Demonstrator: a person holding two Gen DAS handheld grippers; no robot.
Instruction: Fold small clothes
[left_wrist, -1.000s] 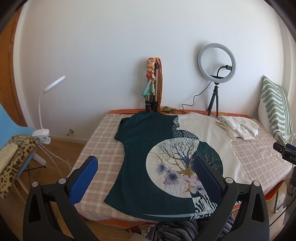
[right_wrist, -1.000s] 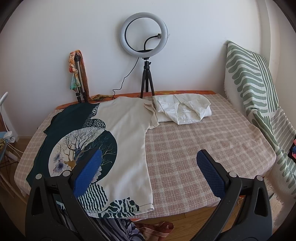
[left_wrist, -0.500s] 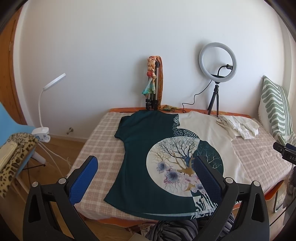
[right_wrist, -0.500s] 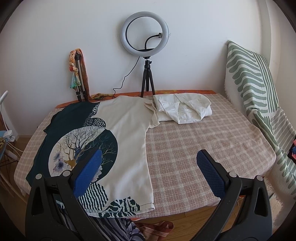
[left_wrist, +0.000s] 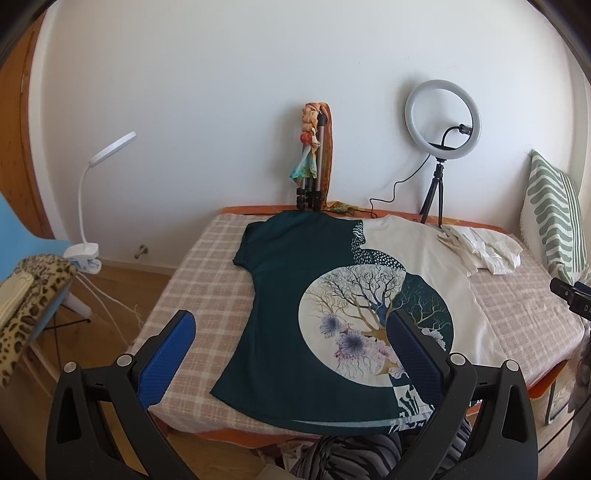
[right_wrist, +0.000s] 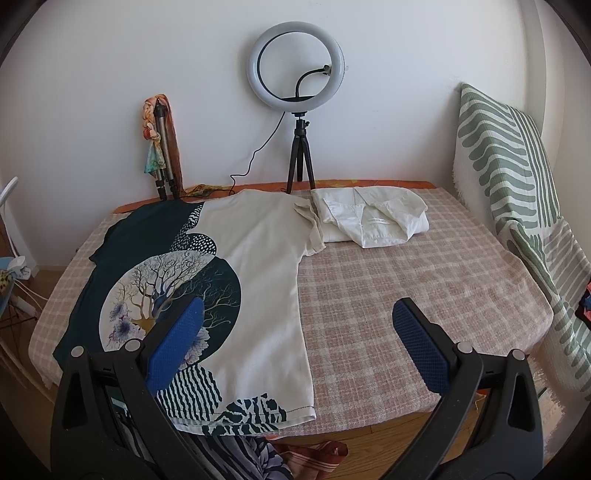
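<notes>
A T-shirt (left_wrist: 295, 302) (right_wrist: 258, 258), half dark green and half cream with a round tree print, lies spread flat on the checked table (left_wrist: 207, 280) (right_wrist: 388, 295), hem toward me. A crumpled white garment (left_wrist: 484, 247) (right_wrist: 373, 221) lies beside its far right sleeve. My left gripper (left_wrist: 291, 332) hovers open above the shirt's near hem, with nothing between its blue pads. My right gripper (right_wrist: 297, 328) is open too, above the shirt's cream side and the bare cloth to its right.
A ring light on a tripod (left_wrist: 441, 147) (right_wrist: 297, 92) and a folded tripod with scarves (left_wrist: 314, 162) (right_wrist: 160, 144) stand at the back edge. A striped pillow (right_wrist: 513, 166) leans at the right. A desk lamp (left_wrist: 99, 192) and a chair (left_wrist: 26, 280) stand at the left. Clothes (right_wrist: 258, 458) lie below the near edge.
Both views have drifted slightly; the shirt and the white garment lie as before, and both grippers stay open.
</notes>
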